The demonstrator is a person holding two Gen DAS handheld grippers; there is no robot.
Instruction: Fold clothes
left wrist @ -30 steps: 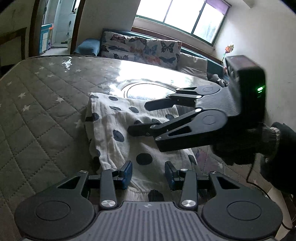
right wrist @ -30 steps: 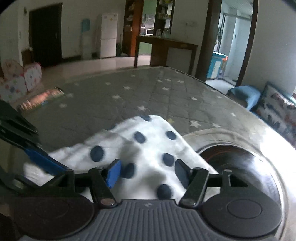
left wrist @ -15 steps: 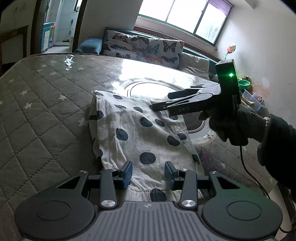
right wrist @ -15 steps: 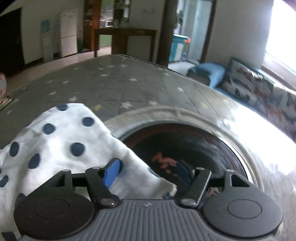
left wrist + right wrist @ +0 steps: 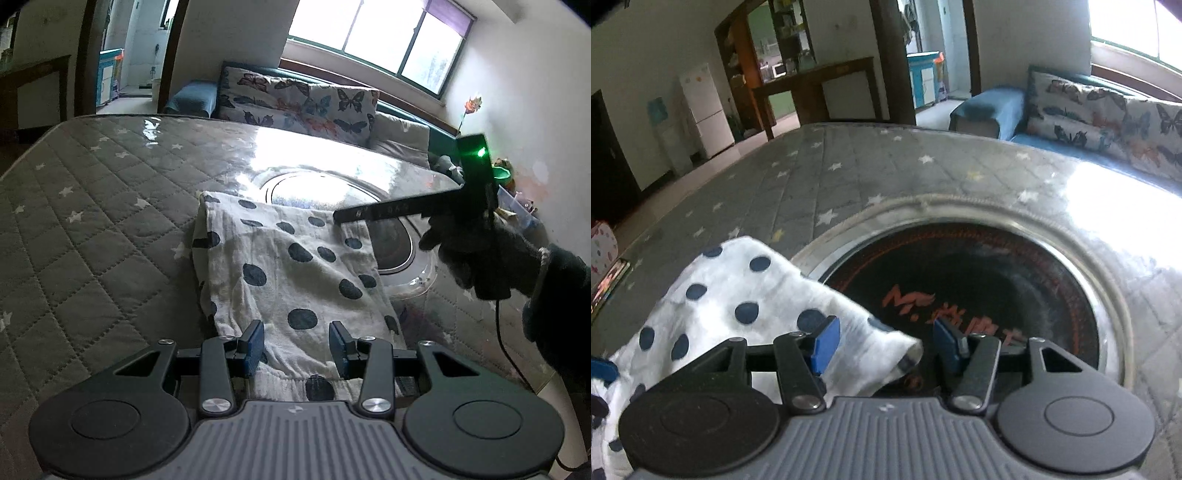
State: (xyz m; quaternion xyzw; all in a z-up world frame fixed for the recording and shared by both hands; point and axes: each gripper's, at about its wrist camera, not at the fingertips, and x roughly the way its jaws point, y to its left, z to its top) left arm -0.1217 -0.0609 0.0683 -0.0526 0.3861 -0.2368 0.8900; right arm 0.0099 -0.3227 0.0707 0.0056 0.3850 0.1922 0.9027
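Observation:
A white cloth with dark blue dots (image 5: pixel 295 273) lies flat on the grey quilted, star-patterned table cover (image 5: pixel 92 236). My left gripper (image 5: pixel 296 345) is open at the cloth's near hem, with fabric lying between its blue pads. A gloved hand (image 5: pixel 480 251) holds my right gripper (image 5: pixel 338 216) edge-on at the cloth's far right corner. In the right wrist view, that corner of the cloth (image 5: pixel 886 347) sits between the pads of my right gripper (image 5: pixel 886 345). Its jaws are closing, and the right pad is still clear of the fabric.
A round black cooktop with a metal ring (image 5: pixel 979 295) is set into the table beside the cloth's far right corner. A sofa with butterfly cushions (image 5: pixel 295 99) stands behind the table. The table's right edge (image 5: pixel 461 325) runs close to the cloth.
My right gripper has moved from over the cloth's middle to its far right corner, rolled edge-on, and its jaws have narrowed. The left gripper has stayed in place.

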